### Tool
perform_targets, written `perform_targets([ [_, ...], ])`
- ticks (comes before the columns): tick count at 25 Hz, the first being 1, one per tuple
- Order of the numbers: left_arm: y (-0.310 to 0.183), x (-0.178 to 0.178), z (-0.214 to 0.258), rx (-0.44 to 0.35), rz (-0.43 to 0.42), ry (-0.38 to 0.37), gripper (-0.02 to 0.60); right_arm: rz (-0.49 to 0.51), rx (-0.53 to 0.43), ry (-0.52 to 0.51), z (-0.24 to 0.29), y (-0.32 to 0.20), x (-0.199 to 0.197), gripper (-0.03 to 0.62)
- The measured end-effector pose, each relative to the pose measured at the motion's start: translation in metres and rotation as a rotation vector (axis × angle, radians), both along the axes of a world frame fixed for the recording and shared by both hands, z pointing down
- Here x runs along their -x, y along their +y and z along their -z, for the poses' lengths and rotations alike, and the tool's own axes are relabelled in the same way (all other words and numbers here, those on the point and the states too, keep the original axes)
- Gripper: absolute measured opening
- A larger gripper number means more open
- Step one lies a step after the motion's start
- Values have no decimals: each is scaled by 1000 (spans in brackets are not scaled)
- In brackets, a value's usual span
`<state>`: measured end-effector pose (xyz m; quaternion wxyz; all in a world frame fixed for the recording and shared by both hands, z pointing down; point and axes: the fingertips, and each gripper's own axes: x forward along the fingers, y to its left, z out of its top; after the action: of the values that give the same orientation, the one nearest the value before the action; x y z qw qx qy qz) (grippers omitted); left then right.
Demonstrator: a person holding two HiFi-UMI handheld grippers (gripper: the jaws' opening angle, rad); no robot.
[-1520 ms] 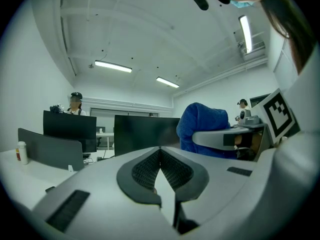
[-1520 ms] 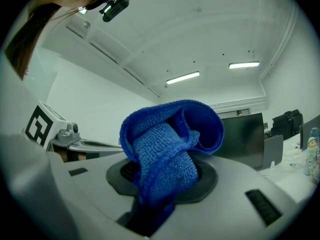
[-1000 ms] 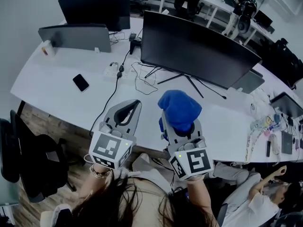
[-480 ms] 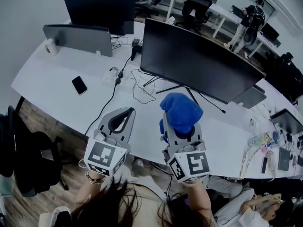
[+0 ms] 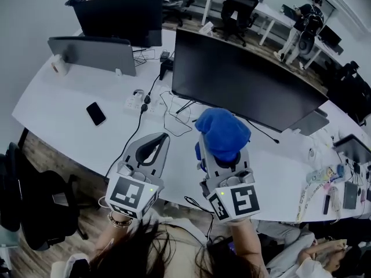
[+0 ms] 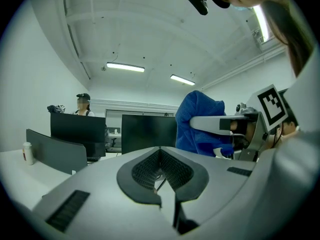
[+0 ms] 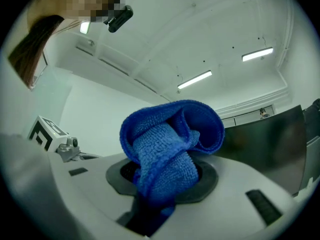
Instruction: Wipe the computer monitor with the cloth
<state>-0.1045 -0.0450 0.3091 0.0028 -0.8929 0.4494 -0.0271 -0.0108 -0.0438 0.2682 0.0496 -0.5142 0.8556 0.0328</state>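
A wide dark computer monitor (image 5: 243,77) stands on the white desk (image 5: 69,129), screen off. My right gripper (image 5: 222,155) is shut on a bunched blue cloth (image 5: 221,133) and is held over the desk's near edge, a little in front of the screen's lower middle. In the right gripper view the blue cloth (image 7: 167,146) bulges out of the closed jaws, with the monitor (image 7: 265,144) at the right. My left gripper (image 5: 157,139) hovers beside it to the left, jaws together with nothing between them. From the left gripper view, the monitor (image 6: 148,132) lies ahead and the cloth (image 6: 202,121) to the right.
A black phone (image 5: 95,113), a power strip (image 5: 139,100) and loose cables (image 5: 174,106) lie on the desk left of the monitor stand. A grey monitor back (image 5: 93,54) and a black one (image 5: 119,13) stand at far left. Clutter (image 5: 333,181) sits at right. A person (image 5: 301,25) stands behind.
Both grippers have barely shifted in the view; the desk and monitor have slid slightly down and toward me as the head camera moved. The cloth stays gripped.
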Motion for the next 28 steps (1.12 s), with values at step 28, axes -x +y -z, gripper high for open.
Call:
perform_targets([
  [28,-95,90,-2,25,37,-11,9,11,-3,-3,30,-133,69,141],
])
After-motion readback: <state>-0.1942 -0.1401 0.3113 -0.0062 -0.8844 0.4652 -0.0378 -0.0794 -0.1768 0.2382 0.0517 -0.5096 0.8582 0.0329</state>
